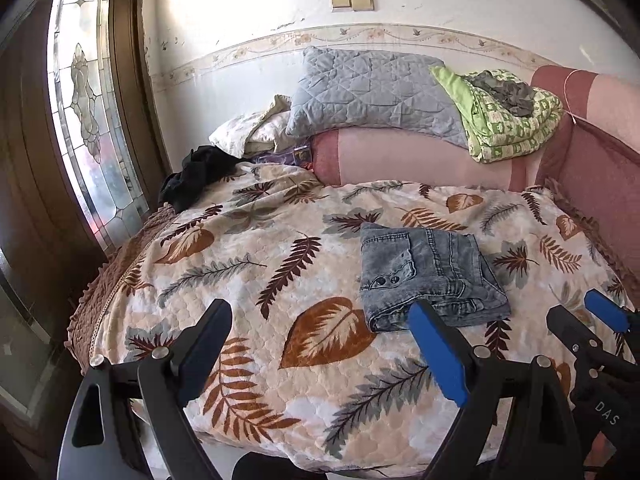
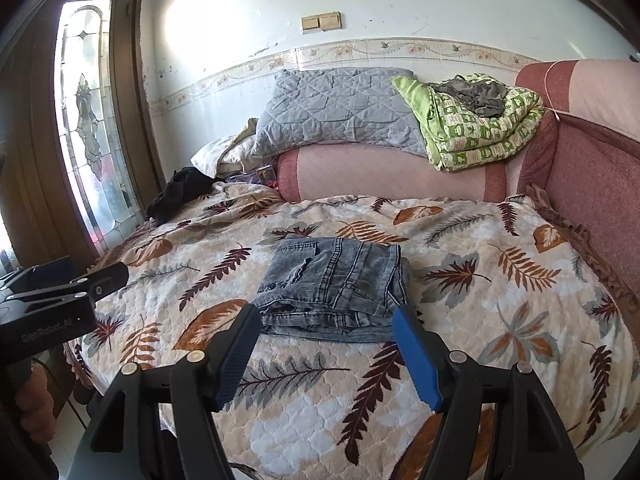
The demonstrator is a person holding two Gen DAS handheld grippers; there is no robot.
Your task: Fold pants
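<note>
Grey-blue denim pants [image 1: 430, 276] lie folded into a compact rectangle on the leaf-patterned bedspread [image 1: 248, 264]. My left gripper [image 1: 320, 312] is open and empty, held near the bed's front edge, left of and in front of the pants. In the right wrist view the pants [image 2: 336, 284] lie just beyond my right gripper [image 2: 326, 316], which is open and empty, its fingertips level with the fold's near edge. The right gripper also shows at the right edge of the left wrist view [image 1: 588, 312], and the left gripper at the left edge of the right wrist view [image 2: 76, 272].
A grey quilted pillow [image 1: 372, 92], a green patterned blanket [image 1: 512, 120] and a pink bolster [image 1: 420, 160] sit at the bed's far end. A black garment [image 1: 196, 176] lies at the far left corner. A glass-panelled door [image 1: 84, 120] stands left; a pink padded side [image 2: 592, 176] rises right.
</note>
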